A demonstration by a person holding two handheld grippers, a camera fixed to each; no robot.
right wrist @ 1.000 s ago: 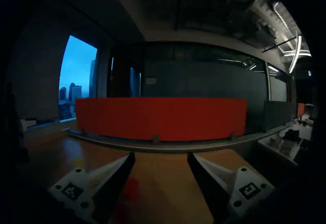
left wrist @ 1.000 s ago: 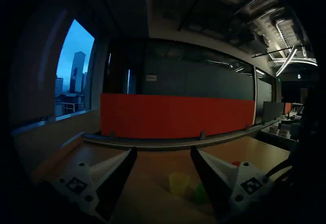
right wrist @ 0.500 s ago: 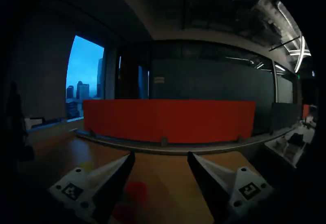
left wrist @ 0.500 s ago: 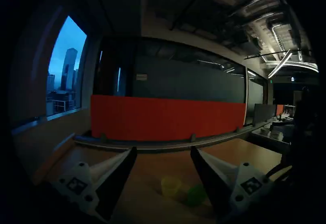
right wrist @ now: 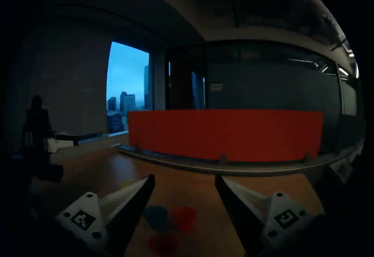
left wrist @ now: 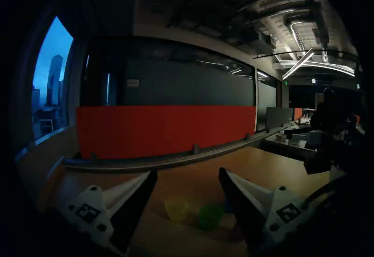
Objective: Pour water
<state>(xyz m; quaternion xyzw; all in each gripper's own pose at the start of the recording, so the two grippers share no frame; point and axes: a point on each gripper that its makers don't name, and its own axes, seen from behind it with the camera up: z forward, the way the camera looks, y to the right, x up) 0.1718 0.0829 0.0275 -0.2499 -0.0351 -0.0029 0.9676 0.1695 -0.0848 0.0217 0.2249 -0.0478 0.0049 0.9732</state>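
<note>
- Left claw: the fingers stand wide apart and hold nothing. They are white moulded wedges with dark inner faces and a printed square marker on each. The claw sits low and level, probably lined up to approach the cups.
- Right claw: built the same, also parted and empty.
- Yellow cup and green cup: small, tapered, plastic-looking. They stand upright, just beside each other, ahead of the left claw and clear of it.
- Nearer red cup, blue cup and red cup: clustered ahead of the right claw. In the dim light, it cannot be told which vessel holds water.
- Table: flat, smooth and wood-toned, it carries the cups.
- Red partition: a matte panel along the table's far edge.
- Window: beyond the partition.
</note>
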